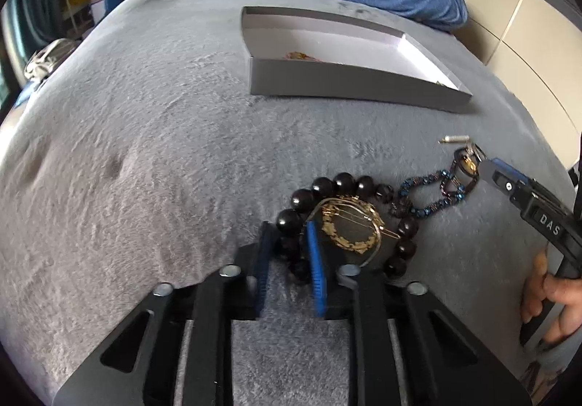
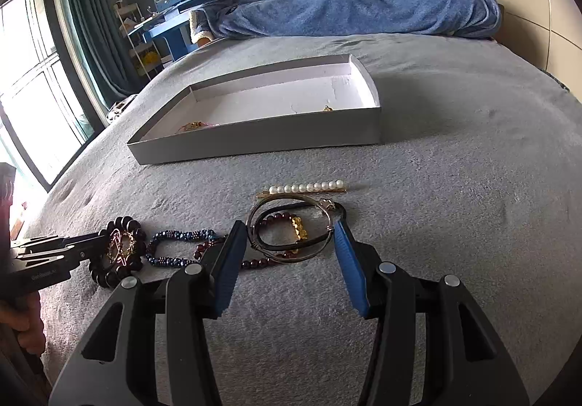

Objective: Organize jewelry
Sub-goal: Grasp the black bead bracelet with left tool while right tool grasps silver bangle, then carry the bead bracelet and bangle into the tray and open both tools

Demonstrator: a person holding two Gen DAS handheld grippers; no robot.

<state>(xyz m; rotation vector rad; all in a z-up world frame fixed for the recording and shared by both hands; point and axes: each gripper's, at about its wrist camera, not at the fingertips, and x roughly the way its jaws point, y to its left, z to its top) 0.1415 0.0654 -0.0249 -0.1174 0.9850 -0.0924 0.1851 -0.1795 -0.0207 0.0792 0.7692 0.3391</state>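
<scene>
- One shallow grey cardboard box (image 2: pixel 254 140)
- One black round-bead bracelet (image 1: pixel 320 188)
- One gold leaf-wreath hair clip (image 1: pixel 349 235)
- One blue beaded chain (image 2: pixel 182 236)
- One white pearl hair pin (image 2: pixel 307 187)
- One silver wire bangle (image 2: pixel 291 229)
- One dark-red bead bracelet (image 2: pixel 254 263)

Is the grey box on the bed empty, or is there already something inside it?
Not empty. The box is open, and small gold pieces lie on its white floor; most of the floor is bare.

Left gripper (image 1: pixel 289 240) astride bead bracelet (image 1: pixel 347 188) — unclosed
</scene>
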